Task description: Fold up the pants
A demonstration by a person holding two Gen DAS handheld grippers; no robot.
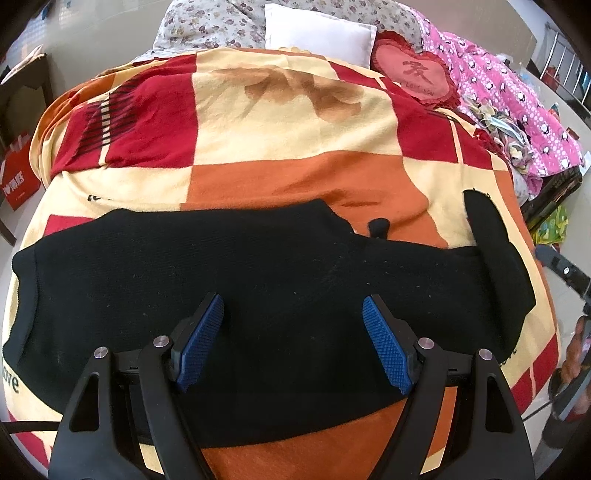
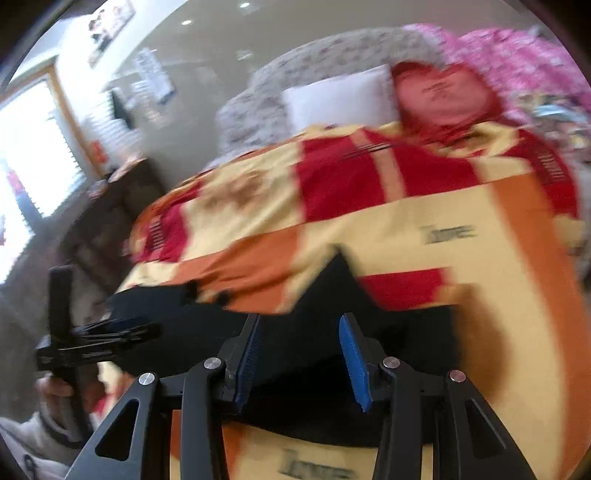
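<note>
- The left gripper (image 1: 293, 341) hovers over the black pants (image 1: 258, 295), its blue-padded fingers (image 1: 201, 341) spread wide with nothing between them; the pads do not visibly touch the cloth.
- The right gripper (image 2: 299, 360), seen in a blurred picture, has its fingers (image 2: 352, 360) parted about halfway, with no cloth pinched between them; dark fabric lies below the gap.
- The pants lie across the near part of the bed, on a checked blanket (image 1: 295, 147) of red, cream and orange squares. They stretch from left to right in the left wrist view, with a narrow piece turned up toward the head of the bed at the right end (image 1: 484, 221).
- In the right wrist view the pants (image 2: 314, 295) show as a dark shape with one corner raised against the blanket (image 2: 406, 229).
- At the left edge of that view a hand (image 2: 55, 391) holds the other gripper's handle over the pants.
- Farther off, at the head of the bed, sit a white pillow (image 1: 317, 33), a red heart-shaped cushion (image 1: 413, 74) just beside it, and a pink spotted cover (image 1: 517, 92) to the right.
</note>
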